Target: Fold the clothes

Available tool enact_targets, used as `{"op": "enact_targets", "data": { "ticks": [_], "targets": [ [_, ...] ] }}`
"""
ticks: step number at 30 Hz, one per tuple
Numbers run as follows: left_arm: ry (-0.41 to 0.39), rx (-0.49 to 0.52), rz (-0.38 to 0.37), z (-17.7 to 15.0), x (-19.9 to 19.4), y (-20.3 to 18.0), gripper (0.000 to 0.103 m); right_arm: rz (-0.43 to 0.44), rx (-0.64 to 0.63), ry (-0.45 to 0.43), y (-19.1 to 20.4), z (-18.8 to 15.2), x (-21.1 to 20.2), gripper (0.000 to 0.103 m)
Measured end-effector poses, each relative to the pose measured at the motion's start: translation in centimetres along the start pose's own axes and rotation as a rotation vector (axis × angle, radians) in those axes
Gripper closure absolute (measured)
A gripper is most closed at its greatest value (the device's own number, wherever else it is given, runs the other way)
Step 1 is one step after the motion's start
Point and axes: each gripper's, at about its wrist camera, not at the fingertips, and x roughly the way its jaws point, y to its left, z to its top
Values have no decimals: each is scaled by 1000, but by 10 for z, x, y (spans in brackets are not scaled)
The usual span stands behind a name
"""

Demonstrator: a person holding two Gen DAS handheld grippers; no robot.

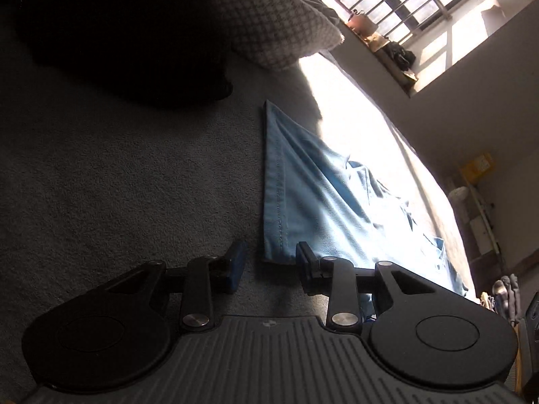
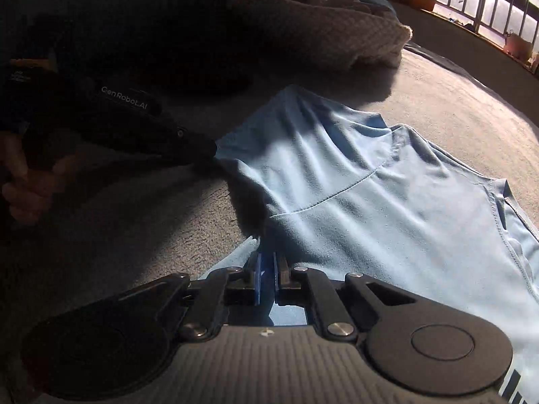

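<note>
Two grippers are set at one edge of the light blue shirt (image 2: 387, 202), which is spread on the grey blanket (image 1: 118, 185). The right gripper (image 2: 266, 269) is clamped on a fold of it; the left gripper (image 1: 271, 266) is spread, the hem corner just ahead. A pinch there seems needed before any fold.

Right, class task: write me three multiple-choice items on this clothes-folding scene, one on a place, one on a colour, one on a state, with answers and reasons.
1. Where does the shirt lie?
A. on the grey carpet
B. on a chair
C. on a hanger

2. What colour is the shirt?
A. red
B. light blue
C. black

3. How do the two grippers stand?
A. both open
B. both shut
C. left gripper open, right gripper shut on the shirt

Answers: 1 A, cloth spread flat on carpet. 2 B, pale blue in both views. 3 C, wide gap between the left fingers; right pads pinch the shirt's edge.
</note>
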Motion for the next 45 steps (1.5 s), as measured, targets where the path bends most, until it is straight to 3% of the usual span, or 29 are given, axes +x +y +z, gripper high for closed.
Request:
{"op": "enact_targets", "data": {
  "ticks": [4,7,12,17,23,27,31,32,34,37,41,43,45],
  "targets": [
    [0,-7,-23,5,4,4,71,79,-19,-79,8,14,2,95],
    [0,-29,-46,7,5,8,71,51,-25,-136,-8,30,-3,95],
    [-2,-10,-52,6,5,7,71,-88,210,-117,-92,64,14,95],
    [5,6,-46,6,4,3,71,-21,380,-120,-134,90,41,95],
    [36,7,-40,-2,-12,3,70,106,418,-78,-121,104,47,93],
    [81,-56,-104,-13,-9,3,68,142,383,-38,-104,108,52,92],
    [54,-166,-104,-11,14,-6,64,162,436,-11,-99,114,65,91],
    [41,-200,-102,-9,18,-6,64,174,462,-2,-99,118,68,89],
    [7,-302,-90,-6,22,-2,64,191,500,17,-98,125,74,73],
    [-40,-466,-62,-8,24,5,66,184,495,36,-89,141,83,60],
    [-56,-464,3,-5,28,-5,72,141,462,74,-72,157,106,46],
    [-61,-433,40,-4,30,-9,85,109,442,98,-64,159,120,39],
    [-65,-402,77,-2,32,-14,95,76,421,121,-56,161,133,43]
  ]
}}
